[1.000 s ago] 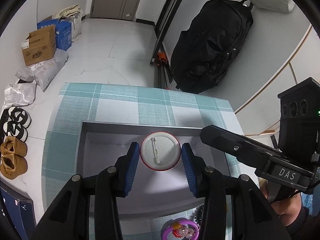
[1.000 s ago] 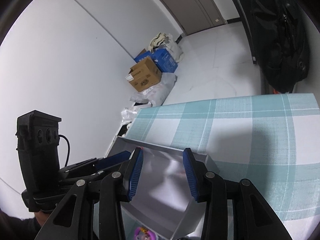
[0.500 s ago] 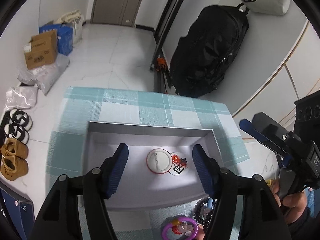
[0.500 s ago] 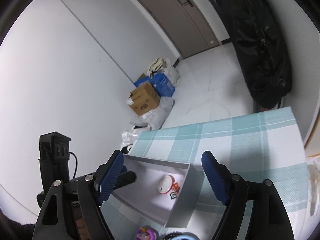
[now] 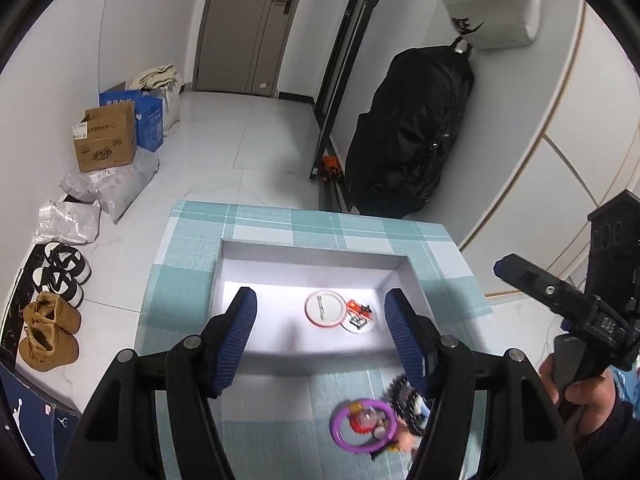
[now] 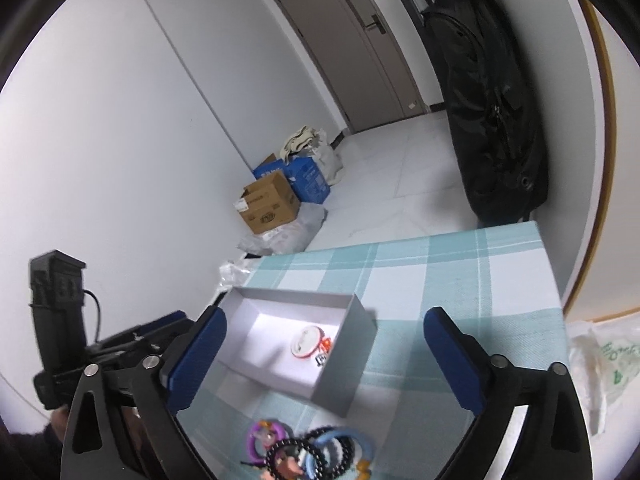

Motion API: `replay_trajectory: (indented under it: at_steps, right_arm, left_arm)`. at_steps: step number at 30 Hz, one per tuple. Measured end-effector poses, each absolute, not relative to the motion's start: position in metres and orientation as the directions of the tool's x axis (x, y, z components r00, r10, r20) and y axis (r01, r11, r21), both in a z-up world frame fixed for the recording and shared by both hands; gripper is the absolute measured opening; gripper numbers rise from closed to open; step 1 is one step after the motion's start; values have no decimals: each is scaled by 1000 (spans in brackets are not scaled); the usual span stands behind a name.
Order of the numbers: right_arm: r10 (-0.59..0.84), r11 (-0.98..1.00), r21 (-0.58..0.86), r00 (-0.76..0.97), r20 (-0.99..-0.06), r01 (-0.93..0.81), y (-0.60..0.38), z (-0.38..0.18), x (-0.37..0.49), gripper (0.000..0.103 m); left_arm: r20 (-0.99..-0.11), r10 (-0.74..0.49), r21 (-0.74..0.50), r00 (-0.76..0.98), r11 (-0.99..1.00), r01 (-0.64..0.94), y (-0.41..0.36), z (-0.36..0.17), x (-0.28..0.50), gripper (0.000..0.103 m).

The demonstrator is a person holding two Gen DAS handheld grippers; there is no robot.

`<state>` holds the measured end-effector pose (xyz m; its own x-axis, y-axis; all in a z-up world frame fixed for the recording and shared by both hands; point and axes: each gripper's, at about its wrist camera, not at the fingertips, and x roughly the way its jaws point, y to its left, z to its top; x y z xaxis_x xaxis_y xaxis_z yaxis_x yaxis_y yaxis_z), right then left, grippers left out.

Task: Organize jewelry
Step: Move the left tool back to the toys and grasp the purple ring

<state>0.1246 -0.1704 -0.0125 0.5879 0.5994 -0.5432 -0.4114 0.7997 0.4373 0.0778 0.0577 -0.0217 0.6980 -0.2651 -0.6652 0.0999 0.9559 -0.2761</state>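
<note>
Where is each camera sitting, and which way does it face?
Left wrist: on the left tongs, looking down at the box; own fingers, right tongs and hand show.
Right wrist: on the right tongs, their jaws opening, facing the box from its right; left tongs show.
Shared: box, badges, bracelets.

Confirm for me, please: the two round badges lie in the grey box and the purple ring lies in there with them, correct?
Not quite. The two badges do lie in the grey box, but the purple ring lies outside it on the checked cloth, as the left wrist view shows.
</note>
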Motion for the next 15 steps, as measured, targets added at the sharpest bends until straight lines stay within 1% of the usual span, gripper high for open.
replay_trajectory:
  at_steps: [6,15]
  right_arm:
    - [587,809,421,584,-561,-410,-175,-15,102,103]
    - [579,816,416,557,-596,-402,-180,-25,77,103]
  left_arm:
    - [-685,-283,-270,672,954,126,50,-28,62,62]
    - [-762,-337,-311,553,939,144,41,-60,58,64]
